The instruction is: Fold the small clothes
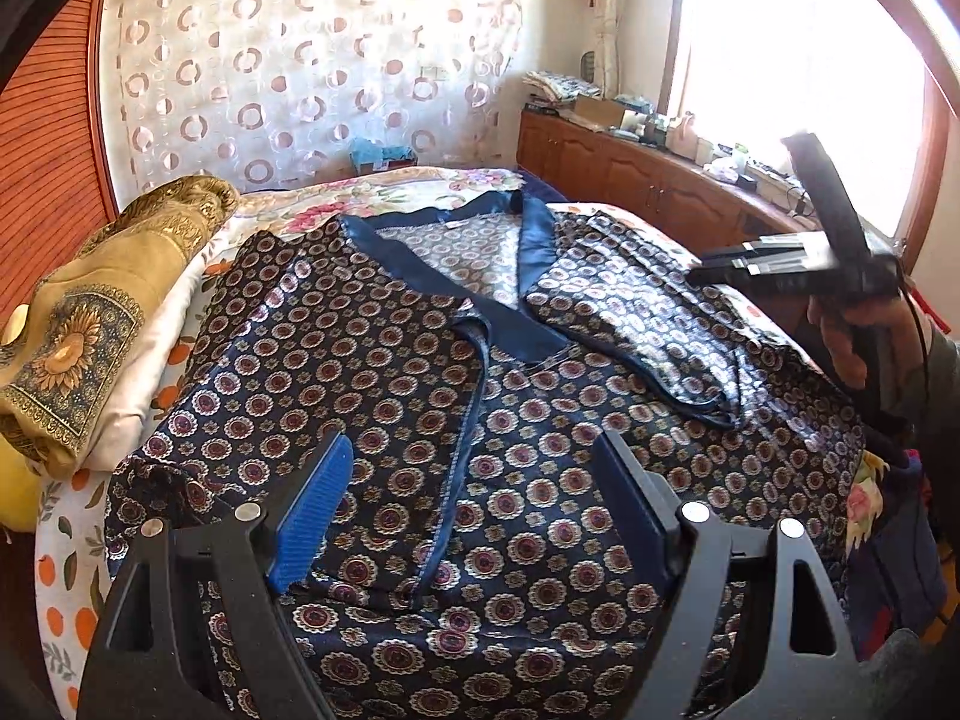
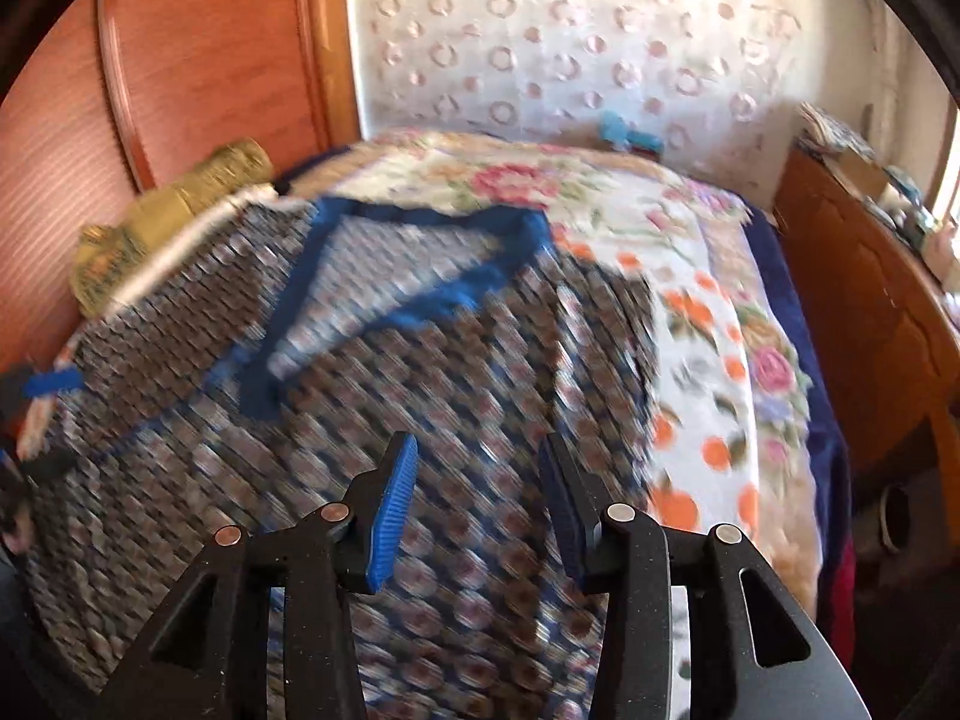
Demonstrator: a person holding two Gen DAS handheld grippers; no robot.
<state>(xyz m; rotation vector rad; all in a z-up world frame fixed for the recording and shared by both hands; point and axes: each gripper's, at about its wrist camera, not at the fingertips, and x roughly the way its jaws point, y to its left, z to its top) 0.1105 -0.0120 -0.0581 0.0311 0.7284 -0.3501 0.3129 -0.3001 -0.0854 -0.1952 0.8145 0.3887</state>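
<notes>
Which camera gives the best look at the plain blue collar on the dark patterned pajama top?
The left wrist view: the plain blue collar of the dark patterned pajama top is sharp there, with both lapels and the stitching clear. The right wrist view shows the collar whole but smeared by motion blur.

A home bedroom is showing here: a bed (image 1: 462,180) under a floral blanket (image 2: 708,276) is filling the room, a folded gold cloth (image 1: 108,306) is lying at its edge, a circle-patterned curtain (image 1: 312,60) is hanging behind, and a cluttered wooden cabinet (image 1: 630,174) is running below what is probably a sunlit window (image 1: 798,78).
</notes>
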